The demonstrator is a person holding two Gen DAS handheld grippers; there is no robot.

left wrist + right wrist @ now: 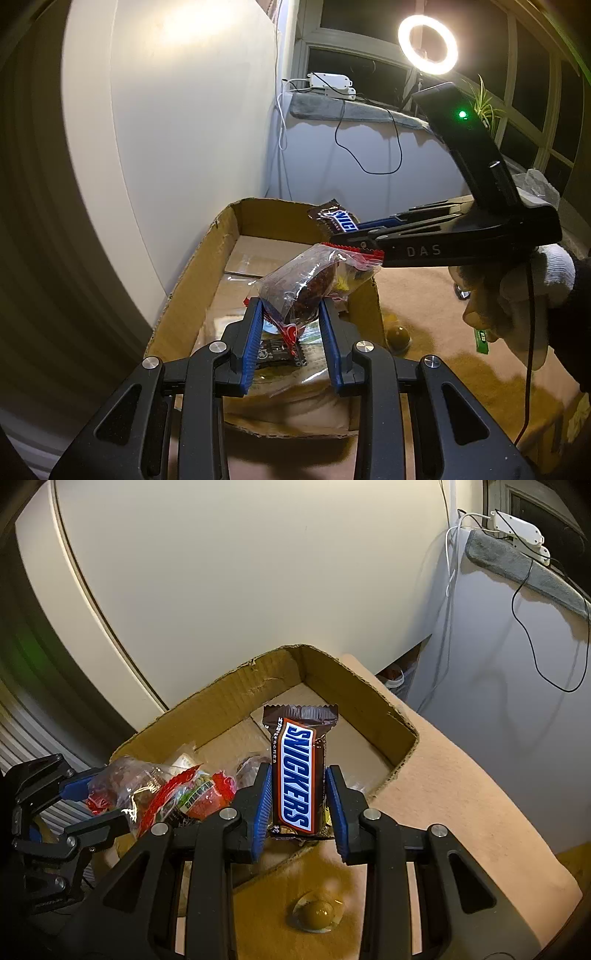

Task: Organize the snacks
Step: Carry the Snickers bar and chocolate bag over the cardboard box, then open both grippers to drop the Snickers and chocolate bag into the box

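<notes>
The right gripper (pixel 298 794) pinched a bar labelled "SNICKERS" (pixel 297 771) upright above the cardboard box (pixel 399 734); "DAS" was printed on its body. The left gripper (pixel 291 332) clamped a clear packet of dark snack (pixel 306 284) over the same box, with other wrapped snacks (pixel 192 797) lying inside and a round brown candy (pixel 317 914) outside beside the wall.

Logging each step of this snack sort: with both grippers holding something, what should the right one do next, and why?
Probably lower and release: the right gripper holds the brown Snickers bar upright over the open cardboard box, whose floor beneath looks bare.
</notes>
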